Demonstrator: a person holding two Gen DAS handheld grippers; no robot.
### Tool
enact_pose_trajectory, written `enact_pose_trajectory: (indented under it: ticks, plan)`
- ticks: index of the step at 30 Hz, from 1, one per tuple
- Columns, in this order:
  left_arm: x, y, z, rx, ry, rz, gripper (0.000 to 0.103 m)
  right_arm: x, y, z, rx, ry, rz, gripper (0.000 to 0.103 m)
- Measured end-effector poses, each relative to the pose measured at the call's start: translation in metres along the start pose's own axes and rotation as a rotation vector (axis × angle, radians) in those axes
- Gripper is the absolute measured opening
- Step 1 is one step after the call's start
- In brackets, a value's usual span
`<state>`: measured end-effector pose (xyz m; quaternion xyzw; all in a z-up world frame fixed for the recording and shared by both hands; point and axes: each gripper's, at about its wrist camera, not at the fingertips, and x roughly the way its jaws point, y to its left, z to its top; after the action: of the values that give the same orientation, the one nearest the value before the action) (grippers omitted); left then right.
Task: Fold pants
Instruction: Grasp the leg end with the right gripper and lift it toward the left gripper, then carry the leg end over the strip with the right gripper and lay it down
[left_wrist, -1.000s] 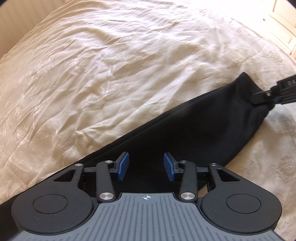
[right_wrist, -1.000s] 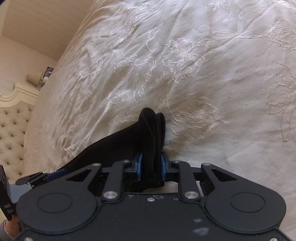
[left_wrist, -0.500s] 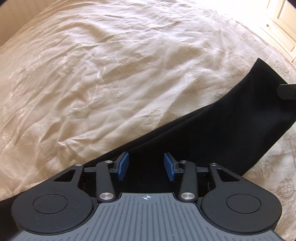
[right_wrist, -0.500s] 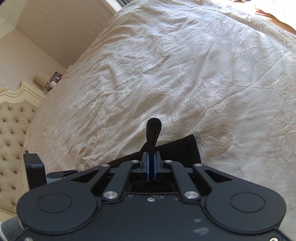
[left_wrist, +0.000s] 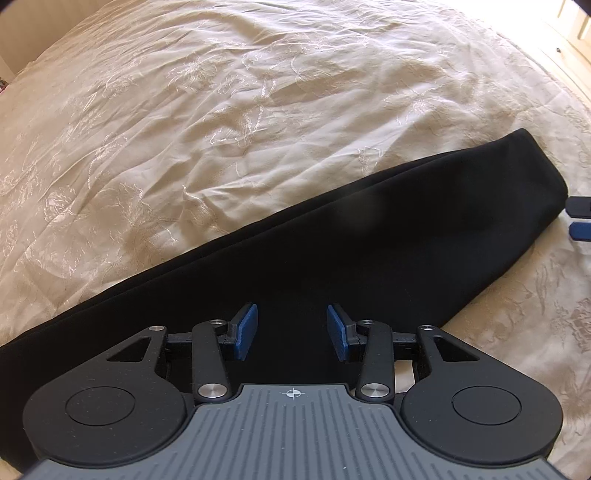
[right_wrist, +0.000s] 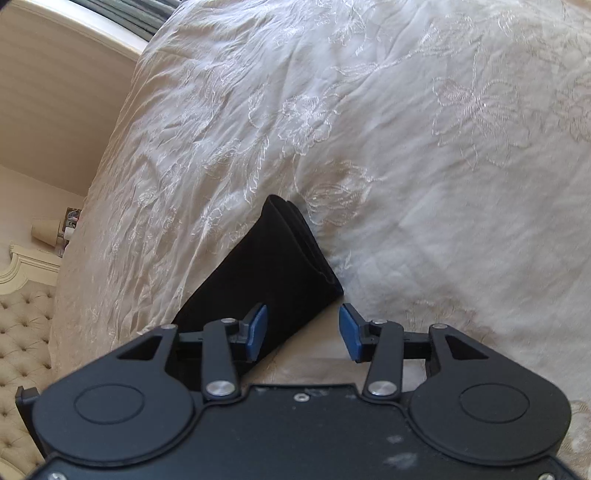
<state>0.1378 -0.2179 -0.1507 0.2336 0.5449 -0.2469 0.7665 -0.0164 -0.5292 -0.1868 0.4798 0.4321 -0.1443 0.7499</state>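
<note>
In the left wrist view, the black, soft fabric pants (left_wrist: 332, 258) lie flat as a long folded band running diagonally across the cream embroidered bedspread (left_wrist: 221, 129), from the lower left edge up to a rounded end at the upper right. The lower left stretch of the band runs out of frame, and the near edge is hidden under the body of the left gripper (left_wrist: 291, 332), so the waist or hem there cannot be made out. This gripper hovers over the band with its blue-padded tongs spread wide, nothing between them. At the right edge, only the blue and black tips of the right gripper (left_wrist: 580, 219) show, cut off by the frame and just beside the band's end; a second ago they were clamped on that end and lifting it, and now the cloth lies flat and released. A pale wooden cabinet (left_wrist: 576, 33) sits washed out in glare at the top right. In the right wrist view, the right gripper (right_wrist: 303, 332) has its tongs spread apart where half a second ago they pinched the cloth; the pants (right_wrist: 273, 269) end rests on the bedspread (right_wrist: 406, 147) in stacked layers, its corner just ahead of the left pad. The rest of the band is hidden behind the gripper body. A tufted beige headboard (right_wrist: 22, 332) and a small lamp (right_wrist: 46, 230), too small to detail, stand at the far left.
</note>
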Motion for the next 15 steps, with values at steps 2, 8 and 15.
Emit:
enact_pose_trajectory:
  ticks: [2, 8, 15]
  plan:
    - [0.000, -0.002, 0.000, 0.004, 0.002, -0.001, 0.040, 0.010, -0.002, -0.008, 0.026, 0.004, 0.021, 0.048]
    - [-0.004, -0.005, 0.003, 0.001, -0.006, -0.004, 0.040, 0.037, -0.017, -0.011, 0.165, -0.057, 0.056, 0.048]
    - [-0.001, -0.010, 0.009, 0.006, -0.017, -0.013, 0.040, 0.050, -0.025, -0.001, 0.267, -0.072, 0.106, 0.049]
